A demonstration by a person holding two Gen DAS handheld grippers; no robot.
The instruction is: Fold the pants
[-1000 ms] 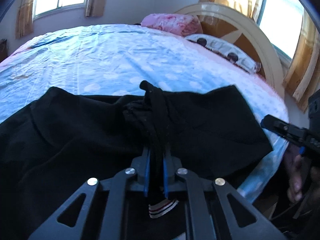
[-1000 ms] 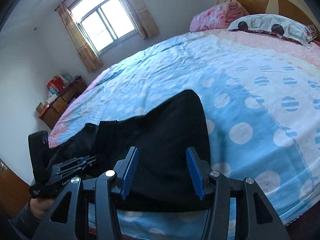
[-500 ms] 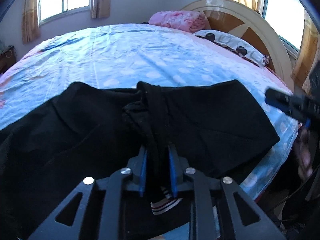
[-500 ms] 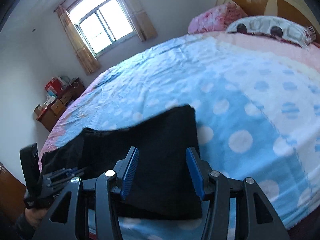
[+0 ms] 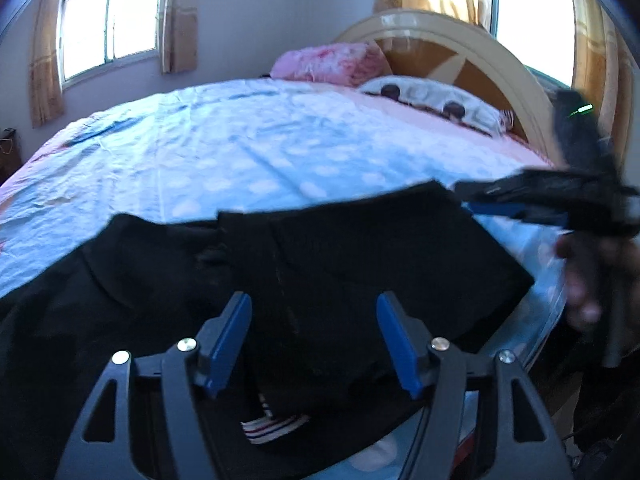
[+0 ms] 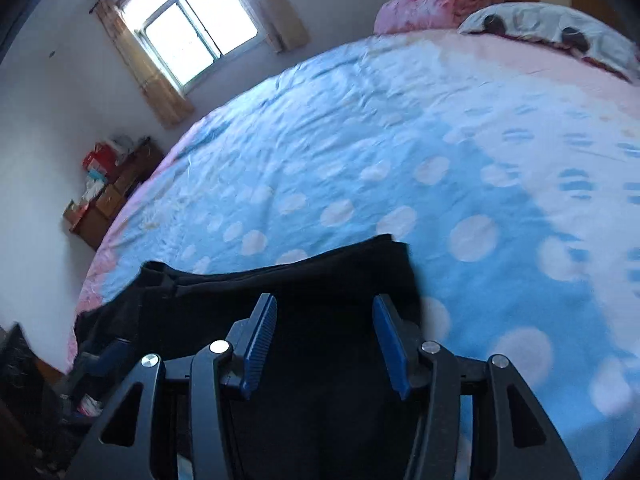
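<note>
- Bed (image 5: pixel 248 152) in a sunlit bedroom is carrying the black pants (image 5: pixel 360 264) at its 6 o'clock edge.
- Left tongs (image 5: pixel 314 332) are opening, having just let go of the bunched cloth; that fold is likely set.
- Right tongs (image 6: pixel 324 344) are hovering open and empty over the pants' 3 o'clock end.

We are in a home bedroom: a bed (image 5: pixel 248 152) with blue dotted sheet, 2 pillows (image 5: pixel 436 98) against a curved wooden headboard (image 5: pixel 472 52), curtained windows (image 6: pixel 192 28), a cluttered cabinet (image 6: pixel 108 200).

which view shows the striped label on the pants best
The left wrist view: the striped label shows below the black pants, between the gripper's arms. The right wrist view shows only plain black cloth, no label.
</note>
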